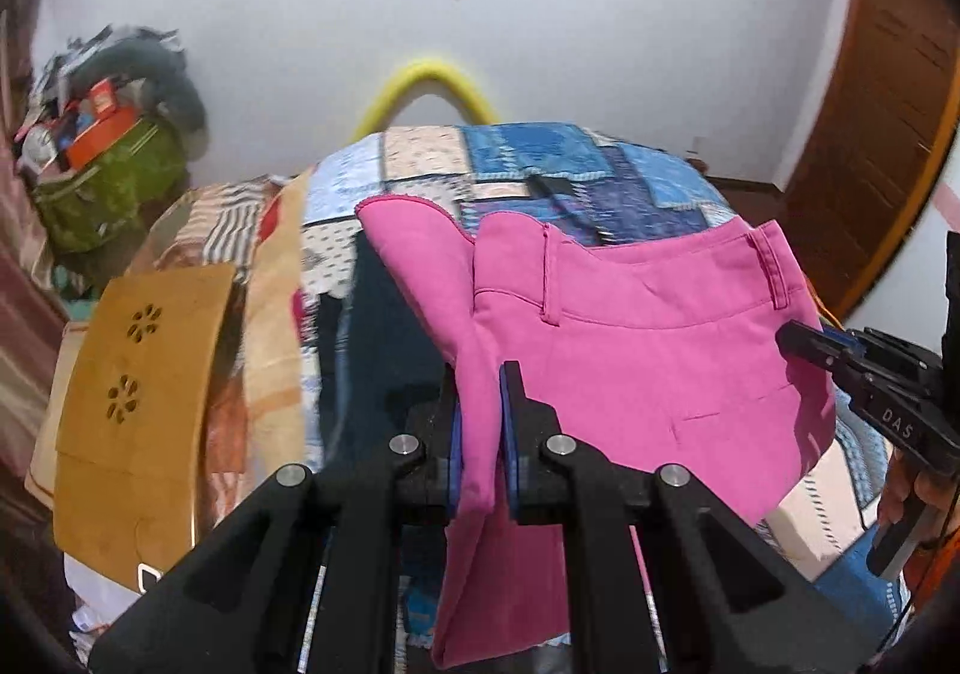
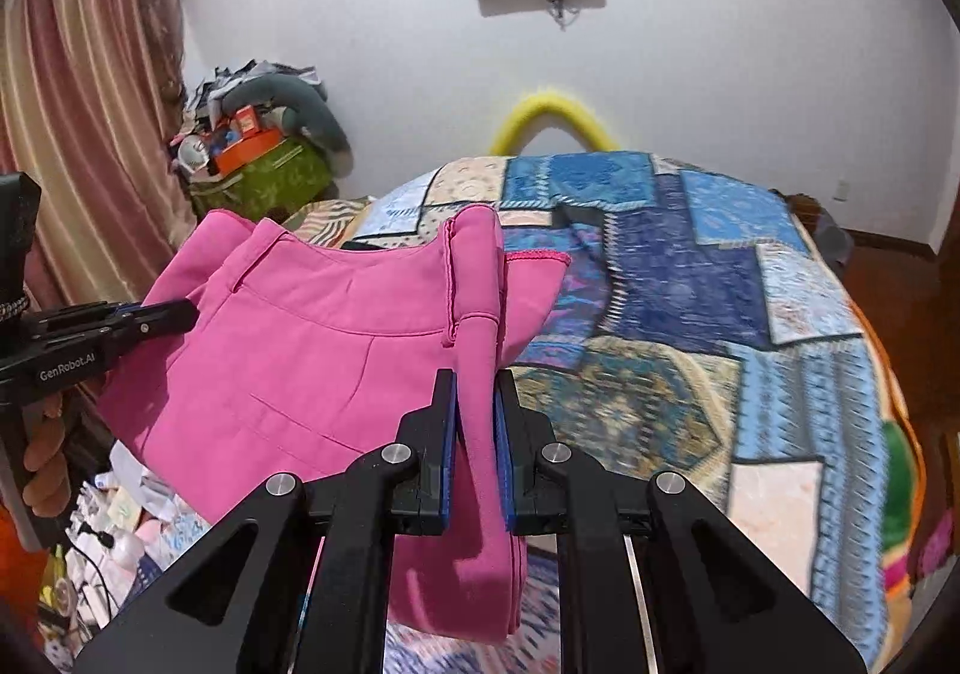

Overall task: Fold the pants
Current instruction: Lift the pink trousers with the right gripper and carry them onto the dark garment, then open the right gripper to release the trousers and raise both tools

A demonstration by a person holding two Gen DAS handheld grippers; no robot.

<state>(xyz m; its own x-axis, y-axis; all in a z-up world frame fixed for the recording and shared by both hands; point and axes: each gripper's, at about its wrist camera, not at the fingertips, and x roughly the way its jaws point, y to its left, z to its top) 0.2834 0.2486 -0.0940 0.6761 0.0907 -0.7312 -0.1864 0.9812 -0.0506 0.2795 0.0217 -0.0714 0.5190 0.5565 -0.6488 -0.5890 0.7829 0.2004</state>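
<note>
- Pants (image 1: 630,350), pink, hang lifted above the patchwork bed (image 1: 540,170), centre frame.
- Left tool (image 1: 480,434) clamps one waistband end.
- Right tool (image 2: 475,434) clamps the other.

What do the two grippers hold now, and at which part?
Both hold the pink pants. The left gripper and the right gripper are each shut on a bunched fold at the waistband end, one at each side.
</note>
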